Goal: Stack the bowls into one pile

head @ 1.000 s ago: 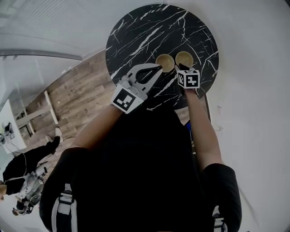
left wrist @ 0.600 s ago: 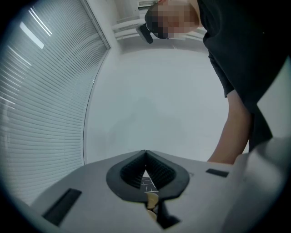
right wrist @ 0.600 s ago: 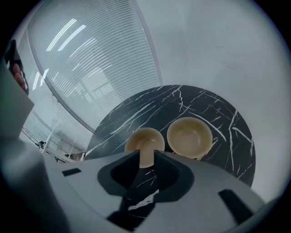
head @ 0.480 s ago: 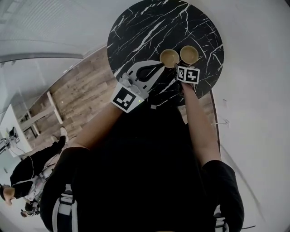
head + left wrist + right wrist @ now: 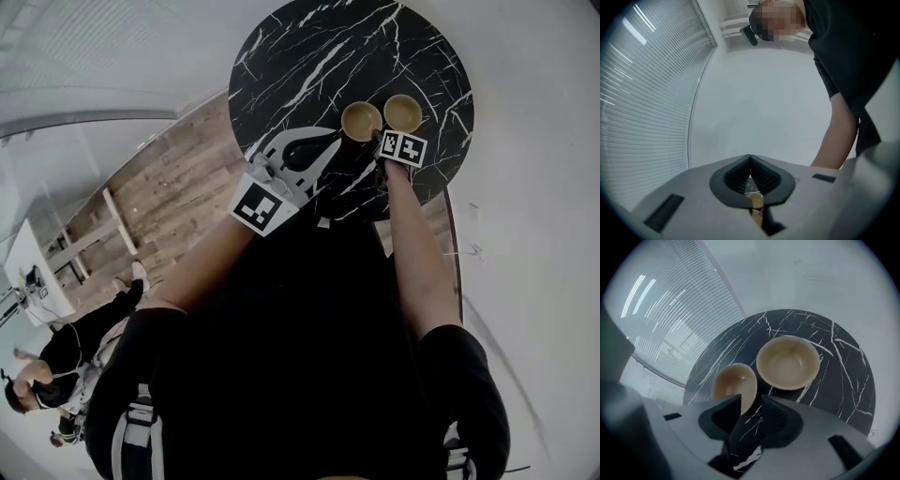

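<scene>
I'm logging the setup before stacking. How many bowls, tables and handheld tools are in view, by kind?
Bowls: 2
Table: 1
Tools: 2, the left tool and the right tool, whose jaws are opening with nothing between them
Total: 5

The desk (image 5: 843,376) looks like polished black stone with white veins, faintly glossy, the left bowl (image 5: 734,385) and right bowl (image 5: 788,362) smooth, tan and softly shiny like glazed ceramic, and the floor (image 5: 159,202) matt, grainy wood planks.
</scene>
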A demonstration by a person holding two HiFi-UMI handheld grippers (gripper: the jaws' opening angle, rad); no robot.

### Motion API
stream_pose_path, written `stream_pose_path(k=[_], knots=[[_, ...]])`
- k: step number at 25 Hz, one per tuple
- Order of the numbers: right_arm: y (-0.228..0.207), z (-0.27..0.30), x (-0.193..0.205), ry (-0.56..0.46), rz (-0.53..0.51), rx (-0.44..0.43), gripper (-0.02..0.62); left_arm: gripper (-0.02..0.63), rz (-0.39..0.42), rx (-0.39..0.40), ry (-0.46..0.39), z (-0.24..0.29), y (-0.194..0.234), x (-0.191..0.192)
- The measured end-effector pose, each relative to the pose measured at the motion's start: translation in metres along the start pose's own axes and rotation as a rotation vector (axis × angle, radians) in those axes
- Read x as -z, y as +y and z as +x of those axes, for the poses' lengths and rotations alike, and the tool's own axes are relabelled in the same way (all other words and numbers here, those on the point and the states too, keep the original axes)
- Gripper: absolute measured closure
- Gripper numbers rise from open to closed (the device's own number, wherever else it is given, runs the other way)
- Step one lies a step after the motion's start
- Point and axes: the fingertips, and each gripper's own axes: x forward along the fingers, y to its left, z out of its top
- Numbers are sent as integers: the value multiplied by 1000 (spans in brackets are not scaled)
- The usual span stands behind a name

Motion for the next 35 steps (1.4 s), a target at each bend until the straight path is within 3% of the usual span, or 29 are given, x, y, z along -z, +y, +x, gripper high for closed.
stream_pose_path(k=[12, 19, 29, 35], knots=[[7, 28, 8, 41, 67, -7, 493, 603, -23, -28, 29, -15, 15, 11], [4, 33, 7, 50, 72, 26, 566, 603, -29, -34, 41, -17, 16, 15], [15, 18, 11, 80, -26, -12, 586, 603, -48, -18, 10, -7, 4, 9], [13, -3, 12, 94, -119, -6, 586, 603, -1, 15, -16, 5, -8, -2]])
